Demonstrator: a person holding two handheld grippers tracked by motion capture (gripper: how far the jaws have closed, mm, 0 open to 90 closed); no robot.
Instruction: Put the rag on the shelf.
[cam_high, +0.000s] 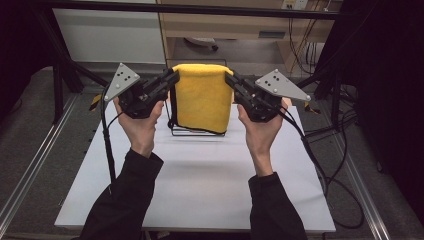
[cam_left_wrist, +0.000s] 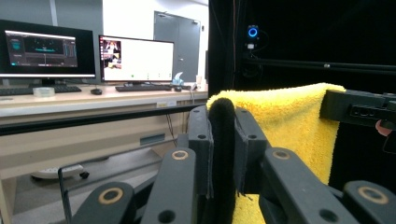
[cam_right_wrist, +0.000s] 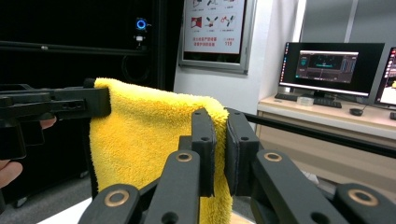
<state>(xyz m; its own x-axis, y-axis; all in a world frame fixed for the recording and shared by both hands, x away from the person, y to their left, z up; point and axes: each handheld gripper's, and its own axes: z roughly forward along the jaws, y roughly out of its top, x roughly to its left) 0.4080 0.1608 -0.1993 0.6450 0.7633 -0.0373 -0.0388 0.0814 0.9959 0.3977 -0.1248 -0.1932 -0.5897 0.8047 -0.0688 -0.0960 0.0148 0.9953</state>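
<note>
Your forearms come in nearest the camera, and from them your left gripper (cam_high: 172, 78) and right gripper (cam_high: 229, 78) each stand clamped on an upper corner of the yellow towel (cam_high: 202, 97). From the jaws outward, its top edge runs straight across from one gripper to the other, and the cloth hangs down between them in front of the black wire rack (cam_high: 196, 131) on the white table (cam_high: 200, 175). Neither hand is nearer; I judge you must keep them level.
</note>
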